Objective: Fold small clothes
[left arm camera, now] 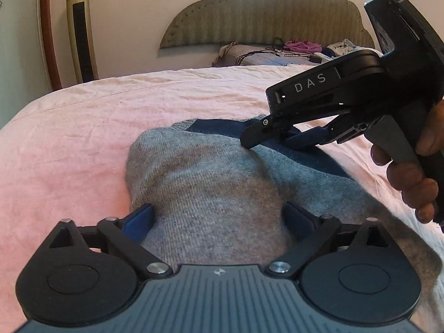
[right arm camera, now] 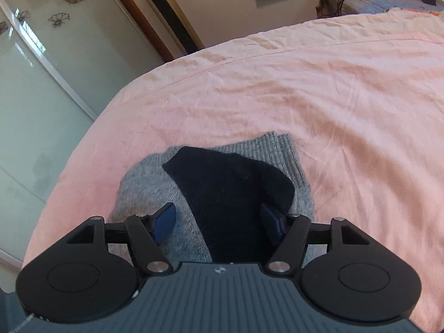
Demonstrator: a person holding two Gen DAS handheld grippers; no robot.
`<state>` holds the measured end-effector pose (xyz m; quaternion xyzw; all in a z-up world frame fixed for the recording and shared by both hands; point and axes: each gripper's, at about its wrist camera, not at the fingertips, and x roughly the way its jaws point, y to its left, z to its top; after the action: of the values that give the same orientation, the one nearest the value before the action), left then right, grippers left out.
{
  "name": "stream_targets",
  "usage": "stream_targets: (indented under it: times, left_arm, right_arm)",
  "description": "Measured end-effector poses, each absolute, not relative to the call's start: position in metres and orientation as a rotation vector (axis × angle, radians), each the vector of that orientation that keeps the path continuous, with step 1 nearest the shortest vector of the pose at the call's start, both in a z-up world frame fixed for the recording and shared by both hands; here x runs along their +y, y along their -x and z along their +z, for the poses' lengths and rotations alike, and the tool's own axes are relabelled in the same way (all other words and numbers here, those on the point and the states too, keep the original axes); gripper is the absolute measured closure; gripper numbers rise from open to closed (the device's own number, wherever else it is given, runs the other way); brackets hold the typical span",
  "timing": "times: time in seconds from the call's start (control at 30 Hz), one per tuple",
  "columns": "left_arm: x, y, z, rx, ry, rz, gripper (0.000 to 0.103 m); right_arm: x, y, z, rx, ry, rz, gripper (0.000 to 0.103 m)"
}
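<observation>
Left tool [left arm camera: 219, 219] stands spread wide over the grey sock [left arm camera: 205, 191], pads either side, nothing clenched — the sock lies at centre on the pink bedsheet [left arm camera: 83, 127]. At 2 o'clock a hand [left arm camera: 410, 177] holds the right tool [left arm camera: 273, 138], tips on the sock's navy patch.

Right tool [right arm camera: 219, 222], from its own camera, is released too — its blue pads straddle the navy patch [right arm camera: 233, 188] at 6 o'clock.

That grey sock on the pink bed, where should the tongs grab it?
Probably the ribbed cuff at the far end of the grey sock, coming from above. That edge lies flat and free on the bed sheet, clear of the dark heel patch.
</observation>
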<state>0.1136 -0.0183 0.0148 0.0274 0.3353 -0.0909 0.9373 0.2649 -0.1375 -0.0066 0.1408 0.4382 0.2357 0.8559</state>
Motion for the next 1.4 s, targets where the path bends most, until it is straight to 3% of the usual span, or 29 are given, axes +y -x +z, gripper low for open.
stream_targets:
  times: [0.17, 0.27, 0.3, 0.33, 0.4, 0.47, 0.67, 0.8, 0.83, 0.9, 1.03, 1.1, 1.17, 1.2, 1.23, 1.27, 1.3, 1.33, 1.4]
  left_arm:
    - [-0.010, -0.087, 0.035, 0.707, 0.001, -0.165, 0.003]
    - [-0.008, -0.056, 0.035, 0.701, 0.010, -0.216, 0.003]
    - [-0.012, -0.052, 0.029, 0.727, -0.012, -0.226, 0.003]
    - [-0.017, -0.051, 0.019, 0.771, -0.032, -0.226, 0.002]
    - [-0.017, -0.046, 0.007, 0.744, -0.023, -0.216, 0.001]
    - [-0.015, -0.046, 0.012, 0.767, -0.011, -0.204, 0.001]
    - [0.000, -0.028, 0.034, 0.731, 0.039, -0.184, 0.004]
    - [-0.006, -0.038, 0.014, 0.787, 0.017, -0.164, 0.002]
    - [-0.004, -0.035, 0.017, 0.779, 0.029, -0.165, 0.003]
    - [0.005, -0.030, 0.024, 0.786, 0.083, -0.175, 0.004]
    - [0.051, -0.023, 0.025, 0.848, 0.373, -0.231, 0.004]
    - [0.072, -0.024, 0.021, 0.874, 0.556, -0.275, 0.004]
    - [0.082, -0.027, 0.015, 0.911, 0.693, -0.320, 0.021]
    - [0.080, -0.031, 0.011, 0.943, 0.716, -0.336, 0.045]
    - [0.076, -0.033, 0.008, 0.955, 0.705, -0.327, 0.057]
    - [0.073, -0.034, 0.008, 0.951, 0.679, -0.323, 0.059]
    - [0.071, -0.036, 0.009, 0.954, 0.667, -0.321, 0.062]
    - [0.070, -0.038, 0.009, 0.967, 0.656, -0.310, 0.077]
    - [0.069, -0.038, 0.011, 0.976, 0.622, -0.293, 0.086]
  right_arm:
    - [-0.130, -0.243, 0.010, 0.914, -0.214, 0.454, 0.037]
    - [-0.140, -0.203, 0.031, 0.830, -0.253, 0.505, 0.034]
    - [-0.142, -0.192, 0.033, 0.821, -0.274, 0.542, 0.028]
    - [-0.143, -0.185, 0.031, 0.838, -0.289, 0.564, 0.023]
    - [-0.143, -0.184, 0.011, 0.917, -0.282, 0.550, 0.021]
    - [-0.147, -0.178, -0.001, 0.870, -0.271, 0.580, 0.021]
    - [-0.178, -0.147, 0.033, 0.828, -0.395, 0.576, 0.022]
    - [-0.170, -0.132, 0.008, 0.925, -0.423, 0.662, 0.020]
    - [-0.169, -0.131, -0.004, 0.941, -0.423, 0.666, 0.031]
    - [-0.176, -0.123, -0.004, 0.914, -0.458, 0.648, 0.035]
    - [-0.201, -0.098, 0.012, 0.860, -0.475, 0.584, 0.018]
    - [-0.217, -0.092, 0.006, 0.890, -0.489, 0.545, 0.016]
    - [-0.228, -0.090, -0.007, 0.952, -0.521, 0.541, 0.018]
    - [-0.229, -0.091, -0.016, 0.991, -0.536, 0.549, 0.020]
    - [-0.230, -0.088, -0.018, 0.970, -0.548, 0.568, 0.019]
    - [-0.229, -0.089, -0.020, 0.975, -0.570, 0.584, 0.020]
    - [-0.228, -0.092, -0.023, 0.990, -0.593, 0.596, 0.027]
    - [-0.225, -0.096, -0.026, 1.017, -0.612, 0.608, 0.050]
    - [-0.217, -0.103, -0.038, 1.078, -0.619, 0.625, 0.081]
